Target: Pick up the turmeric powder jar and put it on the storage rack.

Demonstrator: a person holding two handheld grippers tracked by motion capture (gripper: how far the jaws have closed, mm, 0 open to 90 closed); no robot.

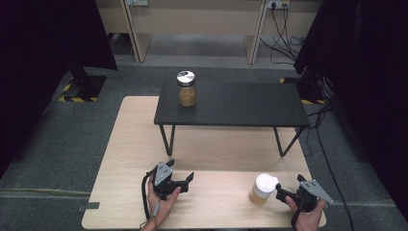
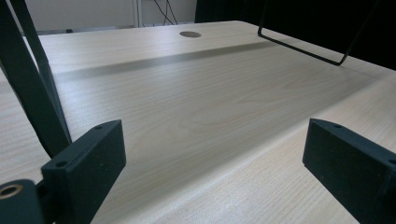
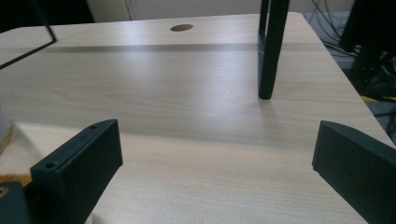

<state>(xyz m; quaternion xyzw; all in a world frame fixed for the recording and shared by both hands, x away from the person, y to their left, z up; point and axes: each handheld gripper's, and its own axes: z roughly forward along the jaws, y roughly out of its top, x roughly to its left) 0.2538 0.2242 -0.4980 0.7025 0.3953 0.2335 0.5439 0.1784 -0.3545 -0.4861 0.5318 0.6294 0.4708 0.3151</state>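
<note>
I hold my right gripper (image 1: 281, 193) open just beside the white-lidded jar (image 1: 262, 188), ready to clasp it.

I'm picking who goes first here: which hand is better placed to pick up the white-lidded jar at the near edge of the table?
The right. Its tool is open and sits just beside the white-lidded jar, while the left tool, also open, is farther off across bare wooden table.
</note>
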